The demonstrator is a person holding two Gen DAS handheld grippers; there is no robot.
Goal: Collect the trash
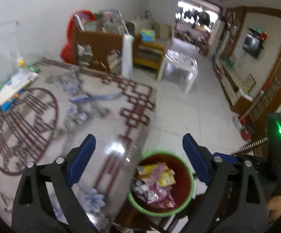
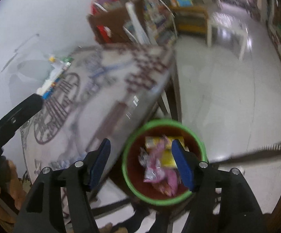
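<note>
Both tongs [image 1: 138, 159] [image 2: 140, 163] empty, agape above trash bin [image 1: 192, 176]

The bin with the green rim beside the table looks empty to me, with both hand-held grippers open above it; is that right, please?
Not quite: the bin is not empty. It holds pink and yellow wrappers, as the right wrist view shows and the left wrist view confirms. The rest stands: it has a green rim, sits beside the table, and the left hand-held gripper and right hand-held gripper are both open above it.
</note>
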